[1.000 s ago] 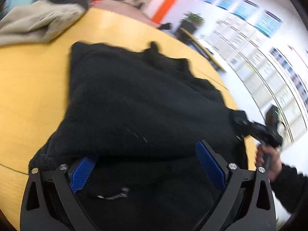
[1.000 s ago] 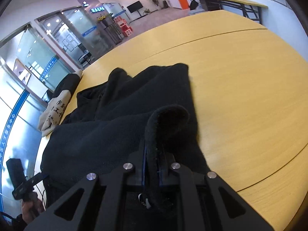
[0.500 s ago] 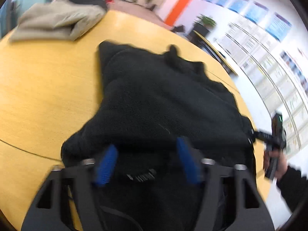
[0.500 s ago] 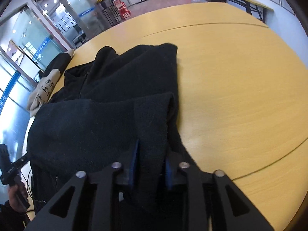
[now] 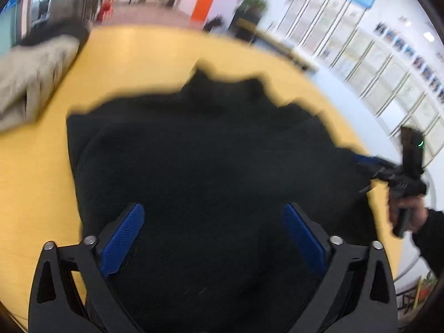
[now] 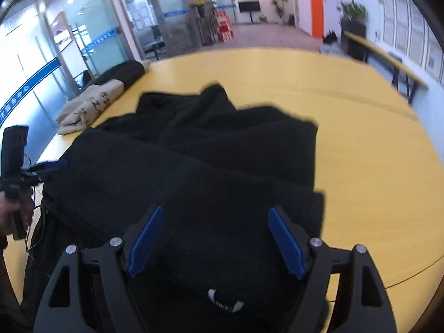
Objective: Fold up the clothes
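Round yellow wooden table (image 6: pixel 360 144); carries everything listed; its near edge curves under both cameras.

Black fleece garment (image 6: pixel 211 166); lies spread across the near half of the table, collar towards the far side, one layer laid over the body, its near hem hanging at the table's near edge; a small white label (image 6: pixel 225 302) shows at the near hem in the right wrist view.

Folded beige cloth with dark lettering (image 6: pixel 88 105); sits at the table's far left edge, well apart from the fleece, a dark bundle just behind it.

Right gripper (image 6: pixel 215 238); jaws opening, blue pads standing clear of the fleece below, nothing pinched.

Left gripper (image 5: pixel 212 238); fingers spread wide, pads off the cloth, nothing held.

Step in hand, as judged: letting go after a fold; done well, both grippers lift straight off so no pad drags the upper layer, then check that its edges sit square before the next pinch.
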`<state>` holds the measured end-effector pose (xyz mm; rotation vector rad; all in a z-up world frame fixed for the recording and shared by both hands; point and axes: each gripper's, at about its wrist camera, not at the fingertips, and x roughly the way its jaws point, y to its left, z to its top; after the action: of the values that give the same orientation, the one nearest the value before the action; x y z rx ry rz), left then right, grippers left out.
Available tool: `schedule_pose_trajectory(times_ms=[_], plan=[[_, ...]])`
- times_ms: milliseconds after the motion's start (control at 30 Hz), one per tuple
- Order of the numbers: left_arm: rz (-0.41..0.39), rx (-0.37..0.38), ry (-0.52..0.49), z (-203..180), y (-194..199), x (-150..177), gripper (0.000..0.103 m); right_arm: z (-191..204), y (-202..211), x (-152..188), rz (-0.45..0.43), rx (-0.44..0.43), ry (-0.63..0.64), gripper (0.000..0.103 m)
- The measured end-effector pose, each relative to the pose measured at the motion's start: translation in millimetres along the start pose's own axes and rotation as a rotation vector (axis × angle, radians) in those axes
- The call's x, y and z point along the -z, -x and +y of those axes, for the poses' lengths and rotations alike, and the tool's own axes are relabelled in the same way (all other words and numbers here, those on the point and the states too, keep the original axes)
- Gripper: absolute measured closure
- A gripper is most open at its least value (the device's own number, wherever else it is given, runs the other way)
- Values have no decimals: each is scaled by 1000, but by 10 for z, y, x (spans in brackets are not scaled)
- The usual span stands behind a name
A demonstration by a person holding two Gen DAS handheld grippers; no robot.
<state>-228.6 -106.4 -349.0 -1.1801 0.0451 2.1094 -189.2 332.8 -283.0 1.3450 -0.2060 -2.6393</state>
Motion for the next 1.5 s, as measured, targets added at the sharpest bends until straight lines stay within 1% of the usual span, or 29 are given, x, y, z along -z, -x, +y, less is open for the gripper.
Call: schedule_pose_trajectory(times_ms=[33,67,100,167,200,233,267,300,367,400,433,467,500,533,567,633,700,767,833,900,1000,1067,1133,1167,1200,1267,1333,1400,1500], plan=[[-10,-7,-30,-11,24,55,13,-77,-91,32,17,4,-29,34],[-14,-10,-41,-14,55,91,17,-140,-143,58,27,10,-51,41],[-18,-12,-51,-16,86,127,18,-154,-59,66,9,22,-50,48],[-19,-11,-50,18,126,140,27,-175,120,80,-32,50,-42,40],[-19,-11,-53,25,134,142,28,-165,249,90,-73,74,-24,23],[-18,-13,-59,22,133,145,29,-186,360,119,-107,66,-22,12],[-17,-14,-66,19,133,148,30,-206,439,153,-131,52,-21,11],[-16,-20,-69,19,135,145,30,-223,392,201,-109,24,-27,11],[-12,-36,-67,26,142,127,30,-254,154,287,-2,38,-34,12],[-9,-45,-60,12,159,116,31,-288,58,331,50,50,-52,19],[-5,-55,-46,-14,182,92,29,-319,6,365,83,57,-71,21],[-1,-66,-33,-47,242,79,24,-334,129,361,44,44,-93,22],[-3,-78,-18,-84,378,89,21,-342,350,342,-16,34,-104,22],[-10,-91,-1,-122,547,106,12,-361,566,338,-66,29,-110,22],[-19,-99,17,-148,783,150,6,-394,755,343,-98,27,-114,22],[-29,-117,58,-162,1348,280,6,-511,1256,409,-141,35,-115,21],[-5,-156,111,-108,1948,439,0,-708,1755,572,-125,90,-116,20],[33,-179,172,-17,2407,610,0,-914,2240,749,-105,144,-125,15],[87,-177,229,112,2737,837,0,-1180,2607,1037,-61,188,-195,14],[137,-169,262,223,2899,1048,0,-1303,2854,1367,-12,182,-246,14],[231,-143,283,364,2959,1348,0,-1260,3033,1909,114,160,-294,14],[295,-97,309,438,2932,1602,0,-1251,3202,2306,211,164,-329,14],[343,-28,311,395,2812,1815,0,-1268,3359,2595,231,189,-371,14],[365,8,308,358,2742,1913,0,-1274,3407,2705,235,202,-384,14],[384,54,307,292,2624,2002,0,-1247,3395,2757,243,194,-371,14],[420,158,314,127,2318,2115,0,-1061,3201,2751,264,127,-293,14],[449,230,324,-42,1988,2206,0,-898,2906,2764,287,28,-240,14],[462,265,346,-172,1754,2268,0,-809,2639,2809,316,-66,-194,14],[473,274,383,-294,1507,2362,0,-750,2395,2820,334,-153,-110,15]])
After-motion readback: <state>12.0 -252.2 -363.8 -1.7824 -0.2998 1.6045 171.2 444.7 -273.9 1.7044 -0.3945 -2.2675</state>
